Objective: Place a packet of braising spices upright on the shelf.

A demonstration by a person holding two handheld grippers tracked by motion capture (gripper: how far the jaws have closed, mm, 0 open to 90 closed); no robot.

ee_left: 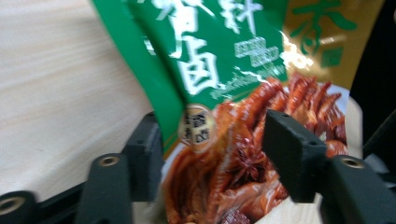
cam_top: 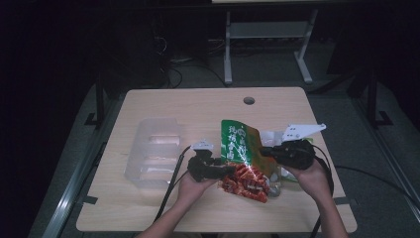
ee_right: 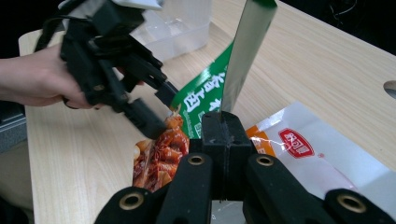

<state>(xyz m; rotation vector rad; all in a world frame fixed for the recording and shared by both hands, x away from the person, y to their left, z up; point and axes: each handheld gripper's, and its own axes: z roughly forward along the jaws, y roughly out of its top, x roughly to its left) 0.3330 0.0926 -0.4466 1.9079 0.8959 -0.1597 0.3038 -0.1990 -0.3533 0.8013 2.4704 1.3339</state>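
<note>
A green snack bag [cam_top: 241, 148] with red food pictured on its lower half stands tilted above the table's middle. My right gripper [cam_top: 263, 151] is shut on the bag's right edge; in the right gripper view the bag [ee_right: 201, 98] rises as a thin strip from between the closed jaws of the right gripper [ee_right: 224, 126]. My left gripper [cam_top: 229, 169] reaches in from the left at the bag's lower corner. In the left gripper view the bag [ee_left: 224, 70] fills the gap of the left gripper [ee_left: 215, 154], whose jaws stand apart on either side. The left gripper [ee_right: 161, 109] straddles that corner.
A clear plastic container [cam_top: 151, 148] with several compartments sits at the table's left. A white packet with a red label [ee_right: 299, 144] lies flat under the right gripper. A round cable hole [cam_top: 249, 100] is near the wooden table's [cam_top: 198, 106] far edge.
</note>
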